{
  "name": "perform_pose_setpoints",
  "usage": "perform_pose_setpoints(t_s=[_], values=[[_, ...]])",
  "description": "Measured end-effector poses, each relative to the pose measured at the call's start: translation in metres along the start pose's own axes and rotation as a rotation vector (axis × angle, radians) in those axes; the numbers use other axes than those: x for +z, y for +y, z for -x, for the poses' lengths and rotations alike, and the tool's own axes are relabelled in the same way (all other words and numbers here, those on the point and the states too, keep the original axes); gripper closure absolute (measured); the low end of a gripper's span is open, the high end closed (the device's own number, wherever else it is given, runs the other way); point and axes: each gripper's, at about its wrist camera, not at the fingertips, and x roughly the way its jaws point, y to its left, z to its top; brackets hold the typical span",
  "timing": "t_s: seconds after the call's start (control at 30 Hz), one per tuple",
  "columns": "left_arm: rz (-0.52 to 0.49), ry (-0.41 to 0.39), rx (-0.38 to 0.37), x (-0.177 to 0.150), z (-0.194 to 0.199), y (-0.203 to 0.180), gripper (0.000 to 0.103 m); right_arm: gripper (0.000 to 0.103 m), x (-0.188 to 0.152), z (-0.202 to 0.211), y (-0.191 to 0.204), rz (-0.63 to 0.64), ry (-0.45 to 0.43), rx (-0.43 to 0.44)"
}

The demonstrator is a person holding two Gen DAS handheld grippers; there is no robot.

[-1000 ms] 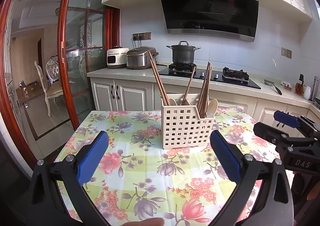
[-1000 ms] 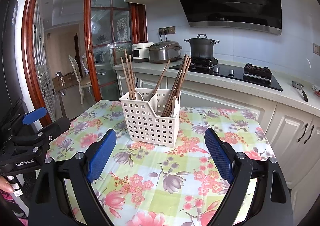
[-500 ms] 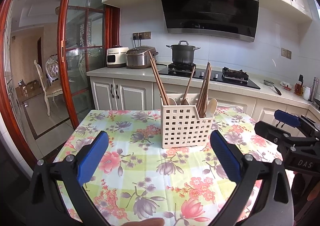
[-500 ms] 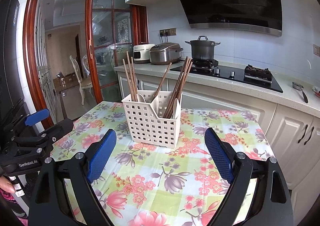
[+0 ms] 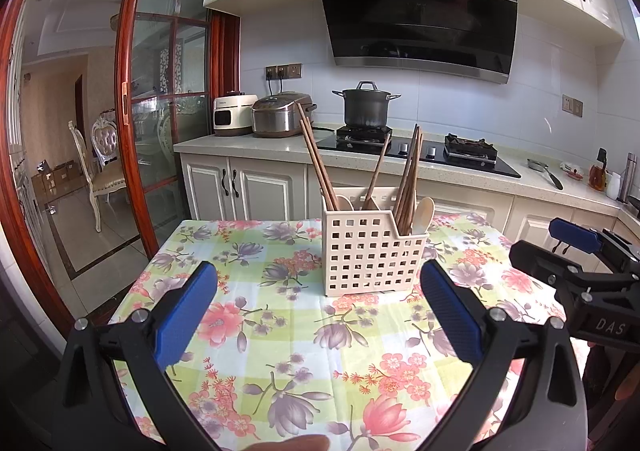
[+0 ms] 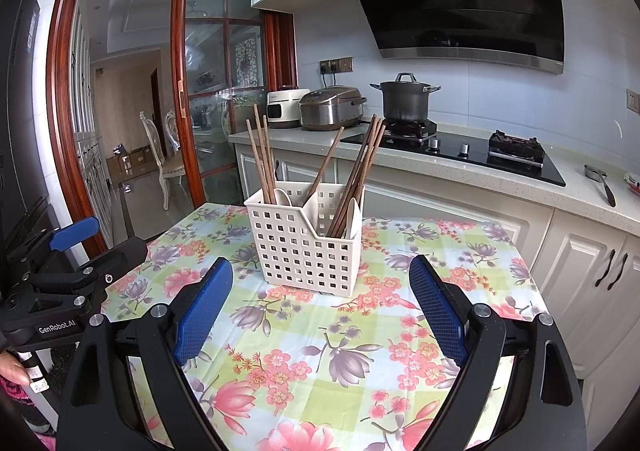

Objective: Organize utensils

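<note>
perforated plastic caddy (image 5: 370, 255), slender wooden chopsticks (image 5: 318, 163)

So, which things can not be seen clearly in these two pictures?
- Lower ends of the chopsticks and spoons: hidden inside the caddy, both views.
- Pot contents: covered by its lid.
- Right gripper in the left wrist view: cut off by the picture's edge.
- Bottle labels: too small.

The lower ends of the chopsticks (image 5: 408, 179) and the spoon (image 5: 423, 211) handles are hidden inside the holder (image 5: 370, 257). The table's (image 6: 304, 347) near edge is cut off behind the gripper frames. Small items at the counter's (image 5: 568, 191) right end are too small to identify.
</note>
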Motion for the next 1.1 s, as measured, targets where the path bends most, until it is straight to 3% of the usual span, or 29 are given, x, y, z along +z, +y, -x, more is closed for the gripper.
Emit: perform_pose_setpoints(t_s=[1.1], values=[[0.001, -0.003, 0.006, 0.0008, 0.0012, 0.0011, 0.005, 0.019, 0.0057, 0.0035, 0.0009, -0.001, 0.002, -0.004]])
